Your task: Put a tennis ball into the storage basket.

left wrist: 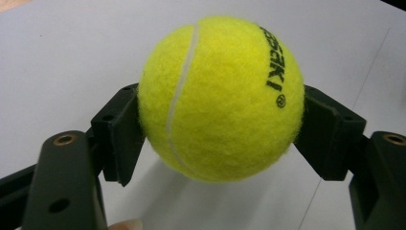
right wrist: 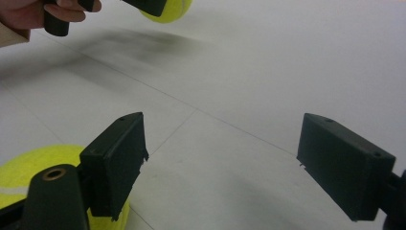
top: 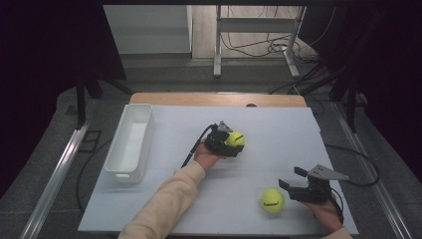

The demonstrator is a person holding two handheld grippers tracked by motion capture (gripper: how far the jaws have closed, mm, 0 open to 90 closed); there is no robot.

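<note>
The left gripper pinches a ball above the table's middle; it could slip out. The right gripper, spread, waits beside the second ball near the front edge.

Dim, dark-edged high view; soft shadows, slight blur in close-ups.

A tray lay along the left side of the worktop. Near the middle, right of the tray, the left claw clasped one ball above the surface. A second ball rested on the worktop near its front edge, just left of the right claw.
</note>
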